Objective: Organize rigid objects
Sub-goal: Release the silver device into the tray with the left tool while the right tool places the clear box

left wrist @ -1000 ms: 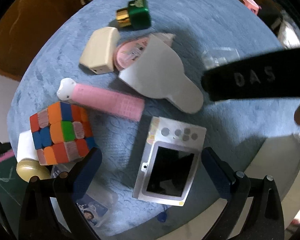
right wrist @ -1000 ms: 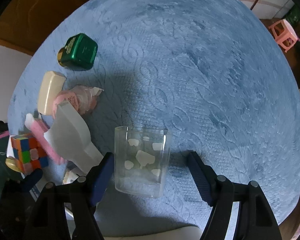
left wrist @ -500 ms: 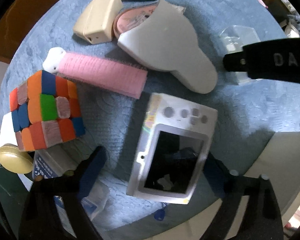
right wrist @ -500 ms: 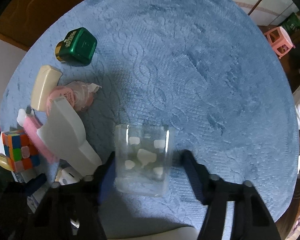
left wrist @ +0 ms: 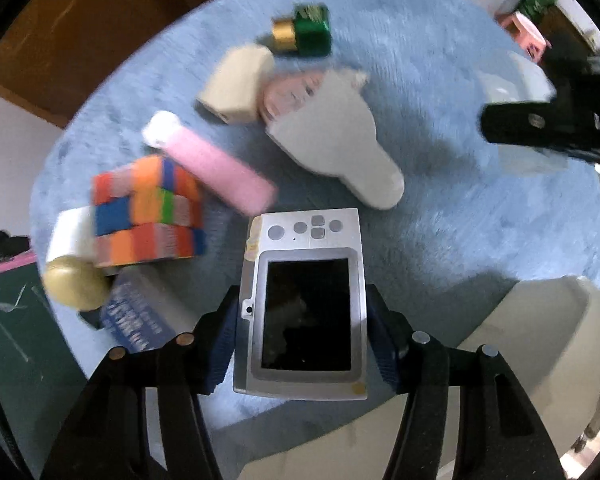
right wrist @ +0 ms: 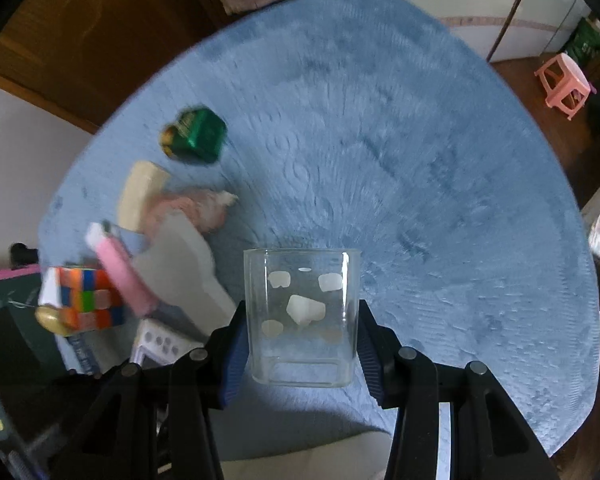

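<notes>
A silver digital camera (left wrist: 304, 312) lies screen-up between the fingers of my left gripper (left wrist: 302, 336). Its jaws are closing, and both blue pads (left wrist: 224, 344) touch the camera's long sides. My right gripper (right wrist: 300, 332) is shut on a clear square glass (right wrist: 300, 300) with white patches, held a little above the blue round tablecloth (right wrist: 420, 160). The left wrist view shows that glass (left wrist: 512, 80) and the black right gripper (left wrist: 548, 128) at the far right, blurred.
Left of the camera are a colour cube (left wrist: 148, 212), a pink bar (left wrist: 216, 168), a white foot-shaped piece (left wrist: 336, 144), a cream box (left wrist: 236, 84), a green gold-capped bottle (left wrist: 304, 34) and a blue-labelled box (left wrist: 136, 320). A pink stool (right wrist: 564, 80) stands on the floor.
The left jaws have closed in on the camera, which now sits straight between them. The right jaws closed on the glass and lifted it; the table looks farther off.
</notes>
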A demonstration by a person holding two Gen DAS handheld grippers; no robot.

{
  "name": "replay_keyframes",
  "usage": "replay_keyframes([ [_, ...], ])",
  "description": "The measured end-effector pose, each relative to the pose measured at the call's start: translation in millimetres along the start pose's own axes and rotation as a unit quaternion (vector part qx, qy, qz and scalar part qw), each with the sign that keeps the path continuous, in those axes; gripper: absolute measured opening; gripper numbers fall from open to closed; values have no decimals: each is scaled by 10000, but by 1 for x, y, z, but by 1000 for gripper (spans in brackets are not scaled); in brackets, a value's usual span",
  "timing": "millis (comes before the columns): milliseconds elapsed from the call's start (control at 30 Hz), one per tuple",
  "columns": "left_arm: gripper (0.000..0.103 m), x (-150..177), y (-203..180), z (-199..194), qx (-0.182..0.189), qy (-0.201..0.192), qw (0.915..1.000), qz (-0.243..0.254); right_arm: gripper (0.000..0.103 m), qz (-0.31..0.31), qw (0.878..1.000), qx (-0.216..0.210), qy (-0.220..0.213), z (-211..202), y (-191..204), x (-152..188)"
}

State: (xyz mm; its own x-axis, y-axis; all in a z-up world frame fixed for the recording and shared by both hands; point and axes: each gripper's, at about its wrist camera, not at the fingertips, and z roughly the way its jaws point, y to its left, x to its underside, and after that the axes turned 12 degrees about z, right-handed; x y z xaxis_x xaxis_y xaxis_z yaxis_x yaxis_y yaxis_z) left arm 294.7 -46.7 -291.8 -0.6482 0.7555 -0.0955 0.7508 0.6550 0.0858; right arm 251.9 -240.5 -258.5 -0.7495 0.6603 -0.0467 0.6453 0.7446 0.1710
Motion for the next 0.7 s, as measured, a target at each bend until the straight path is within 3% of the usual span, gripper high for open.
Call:
replay_keyframes([
  [167,62,11,14,-52,-148,-428,9981,-419,49,102,9986,-446,-264,-47,-17,5],
  [400,62,52,-59,-167,-366,-1015,9893,-984,49,-179,9929,-1062,-506,-120,-52,43],
  [700,62,100,-109,-224,-254,-1401,9749,-1713,49,-1082,9788,-1543,-802,-199,-77,104],
])
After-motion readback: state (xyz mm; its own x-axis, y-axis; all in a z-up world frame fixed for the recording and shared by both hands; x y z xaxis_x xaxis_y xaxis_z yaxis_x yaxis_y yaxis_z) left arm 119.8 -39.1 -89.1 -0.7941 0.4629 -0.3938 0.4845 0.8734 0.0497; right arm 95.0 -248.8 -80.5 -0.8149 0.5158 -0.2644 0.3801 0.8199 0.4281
